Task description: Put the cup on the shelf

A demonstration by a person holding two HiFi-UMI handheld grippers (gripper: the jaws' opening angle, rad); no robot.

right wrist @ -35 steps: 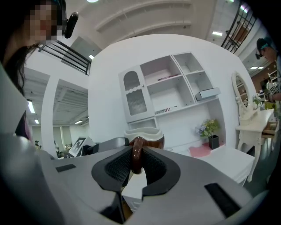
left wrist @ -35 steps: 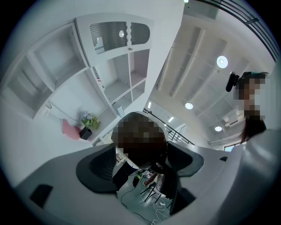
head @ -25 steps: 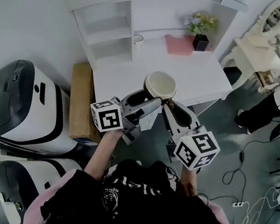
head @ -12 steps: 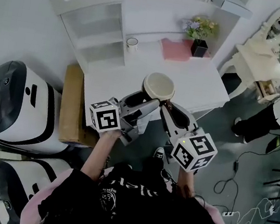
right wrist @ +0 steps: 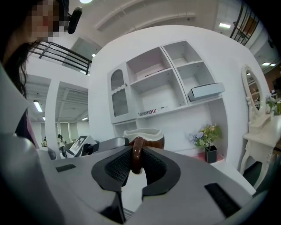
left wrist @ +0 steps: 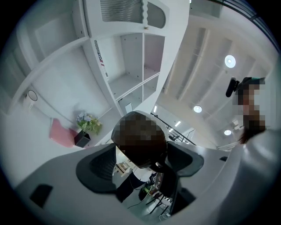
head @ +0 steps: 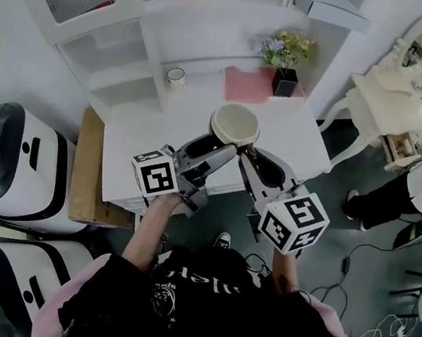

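You are carrying the cup [head: 235,124] forward since a second ago; it is now hanging over the desk's [head: 138,152] front edge. Your right gripper [right wrist: 137,166] is pinching its brown handle [right wrist: 137,151], nearly closed; your left gripper [left wrist: 141,154] is clasping the body. It is probably slippery, breakable ceramic, so keep both holds.

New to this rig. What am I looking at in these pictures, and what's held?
No robot here: a person carries two handheld two-jaw grippers; the marker cubes are part of them. The head view looks down from the person's head. The other two views come from cameras riding on each gripper. The right gripper pinches the handle of a brown cup; the left gripper clamps its body. On the white desk below stand a small white mug, a pink mat and potted flowers.
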